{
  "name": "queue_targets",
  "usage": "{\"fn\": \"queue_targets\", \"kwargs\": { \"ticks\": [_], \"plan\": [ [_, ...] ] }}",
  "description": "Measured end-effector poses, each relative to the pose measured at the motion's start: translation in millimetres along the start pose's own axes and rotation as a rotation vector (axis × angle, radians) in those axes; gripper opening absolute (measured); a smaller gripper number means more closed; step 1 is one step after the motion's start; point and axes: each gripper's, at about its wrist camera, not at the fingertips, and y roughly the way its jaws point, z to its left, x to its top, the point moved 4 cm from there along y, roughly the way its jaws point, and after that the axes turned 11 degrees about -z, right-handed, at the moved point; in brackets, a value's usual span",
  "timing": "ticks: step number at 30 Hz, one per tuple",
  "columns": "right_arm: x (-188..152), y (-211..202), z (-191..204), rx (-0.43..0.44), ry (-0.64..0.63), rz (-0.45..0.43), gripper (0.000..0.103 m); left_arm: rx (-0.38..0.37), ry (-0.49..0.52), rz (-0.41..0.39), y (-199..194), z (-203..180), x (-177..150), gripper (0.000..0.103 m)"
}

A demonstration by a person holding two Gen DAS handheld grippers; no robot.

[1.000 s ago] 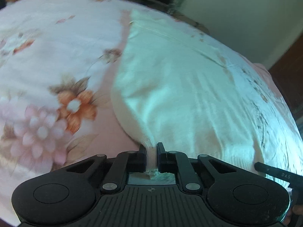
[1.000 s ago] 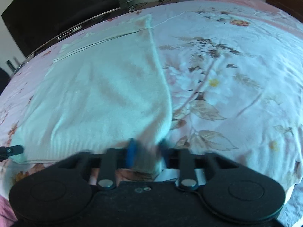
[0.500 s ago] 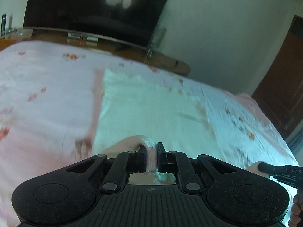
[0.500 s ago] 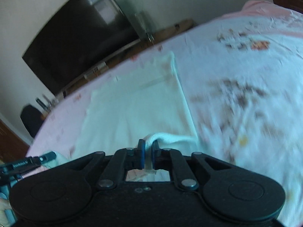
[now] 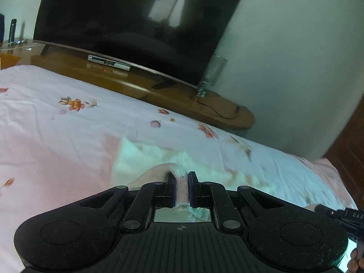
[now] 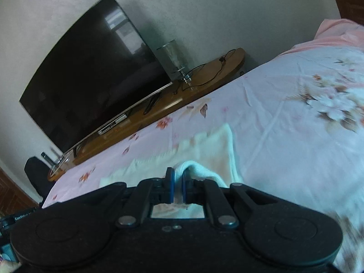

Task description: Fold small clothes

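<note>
Bed (image 5: 56,150): we see a pale pink sheet with a flower print filling the lower half of both views, running up to a wooden stand at its far edge.
Television (image 5: 136,22): we see a wide dark screen standing on the wooden stand (image 5: 182,104) against a light wall, with window light reflected in it; a flat silver box (image 5: 109,62) lies under its lower edge.
Garment (image 5: 141,157): we see a small cream-white piece of clothing lying on the bed just ahead of both tools, its near edge lifted off the sheet at two spots. The far part is blurred, so we think it is bunched or folded over itself, but we cannot tell for sure.
Left hand-held gripper (image 5: 182,188): we have it clenched on a band of the garment's near edge, the pinkish ribbed cloth rising in a hump between the two black fingers and hanging back toward the body of the tool.
Right hand-held gripper (image 6: 177,187): we have it clamped on the other part of the near edge, a fold of white cloth pinched between the blue-padded fingers and draping off to the right.
Glass vessel (image 6: 174,55): we see a clear cylinder on a small metal foot standing on the stand beside the television's right end.
Cable (image 6: 211,70): we see a thin black cord looping across the stand's right end.
</note>
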Motion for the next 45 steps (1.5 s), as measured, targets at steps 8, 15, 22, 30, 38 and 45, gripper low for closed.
{"fn": "queue_targets", "kwargs": {
  "ticks": [8, 15, 22, 30, 38, 45],
  "plan": [
    [10, 106, -32, -0.079, -0.001, 0.054, 0.009, 0.105, 0.018, 0.098, 114, 9, -9, 0.011],
    [8, 129, -38, -0.117, -0.103, 0.074, 0.036, 0.117, -0.010, 0.165, 128, 16, -8, 0.062],
    [-3, 138, -42, -0.166, -0.208, 0.114, 0.044, 0.147, 0.107, 0.089, 115, 19, 7, 0.103],
    [-14, 161, -35, -0.152, -0.285, 0.163, 0.018, 0.162, 0.250, 0.182, 136, 22, -24, 0.023],
    [2, 149, -33, -0.138, -0.271, 0.065, 0.004, 0.183, 0.236, 0.118, 141, 21, -20, 0.003],
    [-13, 168, -44, -0.221, -0.299, 0.095, 0.009, 0.242, 0.259, 0.132, 153, 26, -29, 0.003]
  ]
}}
